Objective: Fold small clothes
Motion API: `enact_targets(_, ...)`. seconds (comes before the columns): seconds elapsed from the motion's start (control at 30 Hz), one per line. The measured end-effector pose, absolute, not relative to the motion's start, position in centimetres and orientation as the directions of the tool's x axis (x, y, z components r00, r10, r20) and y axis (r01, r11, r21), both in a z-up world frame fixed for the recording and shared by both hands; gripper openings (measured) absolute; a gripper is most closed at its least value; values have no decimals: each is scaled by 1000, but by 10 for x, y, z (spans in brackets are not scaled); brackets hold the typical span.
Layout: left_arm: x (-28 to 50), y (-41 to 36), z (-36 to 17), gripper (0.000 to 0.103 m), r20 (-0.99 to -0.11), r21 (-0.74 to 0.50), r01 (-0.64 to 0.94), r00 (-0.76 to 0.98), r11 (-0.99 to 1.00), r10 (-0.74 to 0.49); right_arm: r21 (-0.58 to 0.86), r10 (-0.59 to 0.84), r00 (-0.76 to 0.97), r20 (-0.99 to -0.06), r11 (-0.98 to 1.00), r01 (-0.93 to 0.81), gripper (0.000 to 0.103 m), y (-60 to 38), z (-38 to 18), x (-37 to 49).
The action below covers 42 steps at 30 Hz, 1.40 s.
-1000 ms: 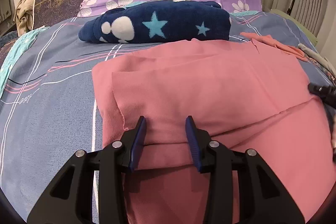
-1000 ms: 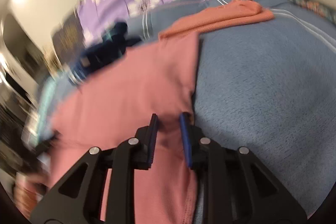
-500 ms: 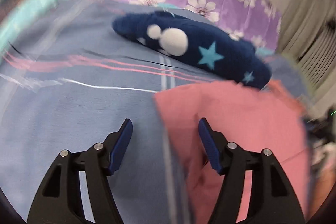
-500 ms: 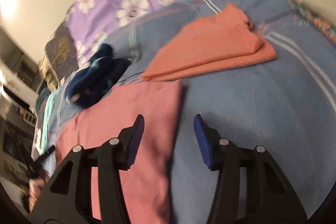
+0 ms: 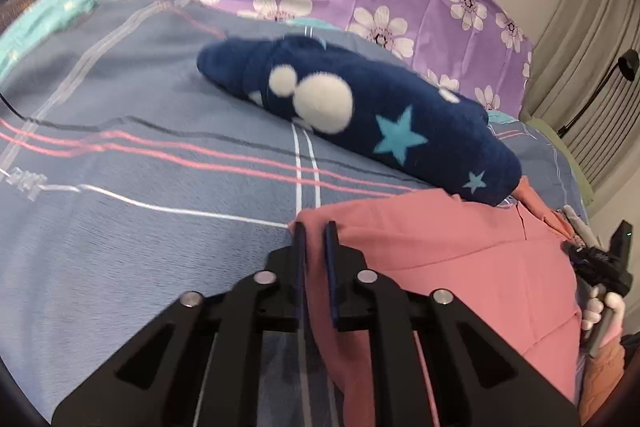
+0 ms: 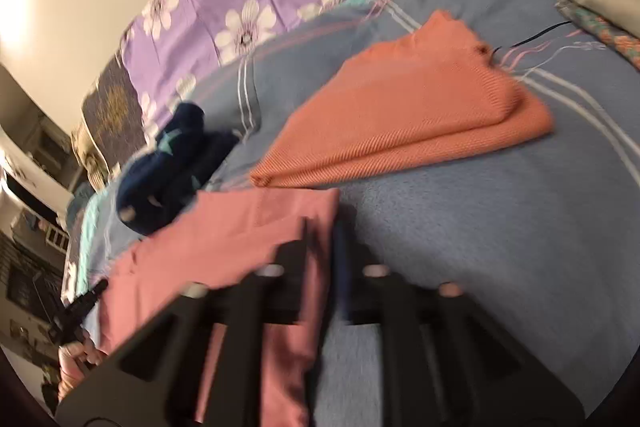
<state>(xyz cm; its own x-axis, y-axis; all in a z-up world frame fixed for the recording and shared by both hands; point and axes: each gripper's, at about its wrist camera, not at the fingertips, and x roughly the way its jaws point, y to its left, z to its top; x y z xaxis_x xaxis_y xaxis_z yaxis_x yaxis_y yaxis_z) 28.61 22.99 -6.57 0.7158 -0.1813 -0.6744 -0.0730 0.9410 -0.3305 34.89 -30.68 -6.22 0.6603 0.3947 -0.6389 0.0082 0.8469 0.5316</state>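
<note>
Both corners of the pink garment [image 5: 440, 259] on the bed [image 5: 140, 227] are pinched: left hand-held gripper [image 5: 315, 231] clamps the left, right hand-held gripper [image 6: 324, 227] the right. Best lift them level and together, keeping the edge taut. Both point forward, low over the bedding.

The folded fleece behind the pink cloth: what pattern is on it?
Navy fleece with light blue stars and white round blobs; clearest in the left wrist view.
</note>
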Motion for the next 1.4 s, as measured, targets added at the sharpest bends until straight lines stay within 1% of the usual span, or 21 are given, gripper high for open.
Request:
enact_targets(0.03,279,230,-59,13,-666,-336,-62,721,940,-190,526,401,670,-624,850,-18,44,-308,-54,336)
enact_targets(0.07,270,228,-52,18,-656,-350,-47,725,936,-209,514,405,670,-622,857,-40,44,-307,-50,327)
enact_targets(0.13,245,222,-40,23,-639,-353,0,730,936,-241,478,410,658,-632,874,-86,42,-303,-42,301)
enact_targets(0.17,234,217,-37,32,-635,-345,27,729,938,-255,472,434,646,-628,873,-128,41,-300,-40,284)
enact_targets(0.2,218,206,-35,38,-634,-322,76,723,944,-275,472,455,635,-624,868,-158,41,-298,-40,273)
enact_targets(0.23,205,196,-37,44,-652,-282,104,708,954,-271,462,476,608,-635,865,-194,41,-293,-44,256)
enact_targets(0.27,195,185,-44,46,-687,-231,118,683,966,-248,435,466,579,-669,877,-202,41,-287,-51,247)
enact_targets(0.3,186,173,-59,46,-747,-162,121,634,979,-202,388,425,545,-722,902,-190,39,-281,-61,240)
enact_targets(0.33,179,166,-74,46,-791,-119,111,590,987,-162,332,376,543,-751,926,-181,38,-277,-71,227)
enact_targets(0.37,162,161,-82,47,-781,-92,89,612,992,-127,319,371,564,-738,928,-192,37,-276,-72,219)
enact_targets(0.4,150,159,-80,47,-764,-99,82,632,992,-129,307,366,576,-731,930,-201,38,-276,-70,208)
enact_targets(0.43,138,158,-79,48,-769,-149,93,614,984,-174,313,374,571,-731,927,-208,38,-278,-68,196)
enact_targets(0.5,108,155,-75,48,-745,-246,136,607,960,-277,356,421,555,-718,907,-226,39,-284,-66,175)
enact_targets(0.53,94,151,-76,49,-744,-265,159,594,951,-306,378,444,536,-718,895,-236,39,-287,-69,161)
enact_targets(0.67,51,142,-84,49,-743,-272,202,576,941,-339,406,476,521,-708,879,-251,39,-297,-76,112)
enact_targets(0.83,9,146,-86,49,-719,-364,214,554,906,-420,493,550,504,-666,832,-257,39,-312,-80,54)
enact_targets(0.9,-12,145,-88,49,-714,-384,227,542,895,-444,511,565,499,-657,821,-256,39,-317,-80,36)
enact_targets(0.97,-26,143,-88,49,-714,-378,244,538,893,-449,523,574,495,-652,814,-255,38,-323,-80,15)
enact_targets(1.07,-49,141,-88,49,-709,-379,275,528,884,-468,548,595,488,-638,797,-255,38,-331,-81,-8)
enact_targets(1.27,-90,145,-87,48,-700,-434,307,478,847,-531,600,643,456,-616,758,-257,38,-344,-84,-52)
enact_targets(1.4,-112,144,-88,48,-702,-443,336,446,831,-555,642,683,436,-586,720,-263,38,-346,-86,-64)
